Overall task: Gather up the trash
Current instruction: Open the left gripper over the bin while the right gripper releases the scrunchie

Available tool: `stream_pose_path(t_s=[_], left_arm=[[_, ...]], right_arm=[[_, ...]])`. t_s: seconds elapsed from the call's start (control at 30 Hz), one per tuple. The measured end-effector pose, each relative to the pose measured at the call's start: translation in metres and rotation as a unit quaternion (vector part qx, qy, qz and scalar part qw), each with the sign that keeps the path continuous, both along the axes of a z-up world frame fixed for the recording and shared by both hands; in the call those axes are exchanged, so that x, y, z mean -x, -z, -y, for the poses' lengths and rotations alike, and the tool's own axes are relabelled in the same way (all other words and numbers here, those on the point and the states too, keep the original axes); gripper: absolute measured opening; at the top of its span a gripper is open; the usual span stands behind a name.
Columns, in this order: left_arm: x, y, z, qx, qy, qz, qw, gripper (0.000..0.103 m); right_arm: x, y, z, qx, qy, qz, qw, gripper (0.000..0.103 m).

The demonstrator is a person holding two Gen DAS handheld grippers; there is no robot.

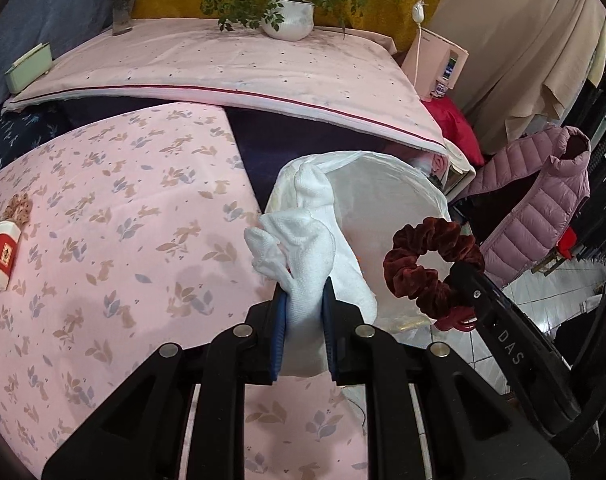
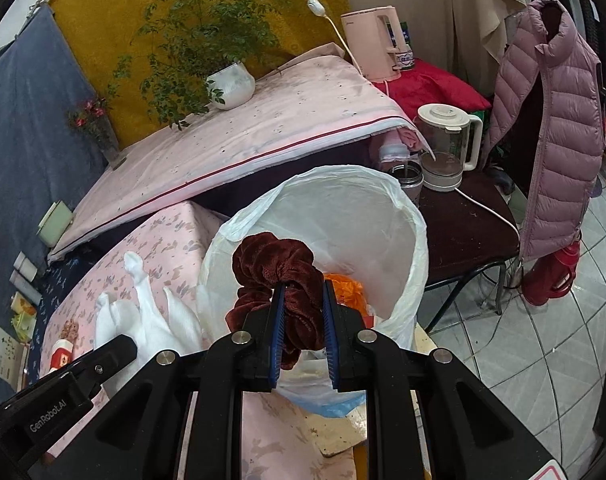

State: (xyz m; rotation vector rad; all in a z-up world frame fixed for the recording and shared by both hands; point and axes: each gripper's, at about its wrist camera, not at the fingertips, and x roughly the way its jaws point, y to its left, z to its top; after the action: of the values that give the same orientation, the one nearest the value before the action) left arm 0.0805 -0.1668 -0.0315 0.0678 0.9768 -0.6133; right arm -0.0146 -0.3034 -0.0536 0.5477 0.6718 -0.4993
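Note:
My left gripper (image 1: 304, 300) is shut on a white knitted glove (image 1: 303, 256), which sticks up above the pink flowered table edge beside the bin. My right gripper (image 2: 301, 298) is shut on a dark red velvet scrunchie (image 2: 277, 268), held over the open mouth of the bin lined with a white plastic bag (image 2: 355, 216). Orange scraps (image 2: 345, 286) lie inside the bag. The left wrist view shows the scrunchie (image 1: 431, 264) pinched at the right gripper's tip (image 1: 465, 280), with the bag (image 1: 383, 200) behind it. In the right wrist view the glove (image 2: 151, 316) shows at lower left.
A small red and white carton (image 1: 1, 258) and a beige scrunchie (image 1: 17, 210) lie on the pink flowered cloth (image 1: 123, 240) at left. Behind are a potted plant (image 1: 289, 18) and a vase (image 1: 123, 4). A blender jug (image 2: 447, 144) and a pink jacket (image 2: 559, 120) stand to the right of the bin.

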Motion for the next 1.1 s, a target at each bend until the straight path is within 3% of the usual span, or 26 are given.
stream_pose_path(t_s=[0.43, 0.5, 0.57, 0.6, 1.1], left_arm=[[-0.016, 0.011, 0.056, -0.003, 0.042, -0.003, 0.9991, 0.019], [-0.018, 0.014, 0.061, -0.006, 0.043, -0.004, 0.999, 0.029], [-0.02, 0.014, 0.062, -0.005, 0.036, -0.004, 0.9993, 0.048], [-0.02, 0.013, 0.061, -0.001, 0.031, -0.002, 0.9995, 0.049], [-0.036, 0.019, 0.03, -0.012, -0.014, 0.005, 0.9998, 0.049]], right_arm=[[0.001, 0.014, 0.037, -0.011, 0.032, -0.01, 0.999, 0.017], [-0.002, 0.015, 0.04, -0.011, 0.033, -0.012, 0.999, 0.017], [-0.006, 0.016, 0.042, -0.009, 0.033, -0.013, 0.999, 0.017], [-0.007, 0.016, 0.043, -0.008, 0.033, -0.014, 0.999, 0.017], [-0.031, 0.016, 0.031, 0.002, 0.015, -0.021, 1.0, 0.018]])
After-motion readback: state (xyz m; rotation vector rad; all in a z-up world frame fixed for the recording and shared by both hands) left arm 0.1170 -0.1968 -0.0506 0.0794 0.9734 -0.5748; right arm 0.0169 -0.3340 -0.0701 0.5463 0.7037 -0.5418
